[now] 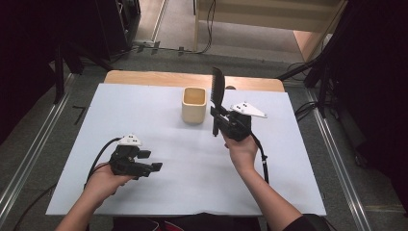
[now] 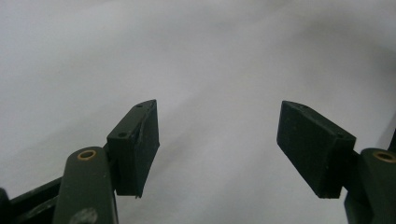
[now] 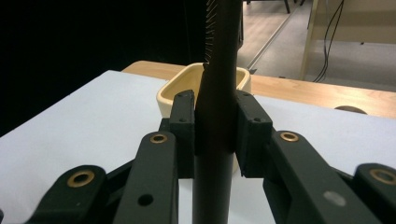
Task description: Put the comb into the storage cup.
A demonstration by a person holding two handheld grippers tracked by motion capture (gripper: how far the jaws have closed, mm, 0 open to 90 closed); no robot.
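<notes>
Comb [image 1: 218, 86]: black, held upright in the right gripper [image 1: 222, 121], which is clenched on its handle. In the right gripper view the two jaws press the handle [image 3: 214, 140] from either side, with the toothed section rising above them and the teeth facing that view's left. The grip sits low on the handle, which leaves the full toothed length free and keeps the comb vertical, an attitude that suits lowering it end-first into a container.

Cup [image 1: 194, 104]: a cream, square-mouthed vessel standing open and upright on the white counter [image 1: 159, 125], just beside the comb at its 9 o'clock in the high view. In the right gripper view the cup [image 3: 182, 88] lies directly behind the jaws, so the gripper is already facing it. Judgement: the comb is being carried toward the cup for standing inside it; it is not yet over the mouth.

Left gripper [image 1: 144, 161]: released, jaws spread wide with nothing between them, resting low on the counter at 7 o'clock from the cup and well apart from it. Its position suggests it is parked clear of the working hand.
</notes>
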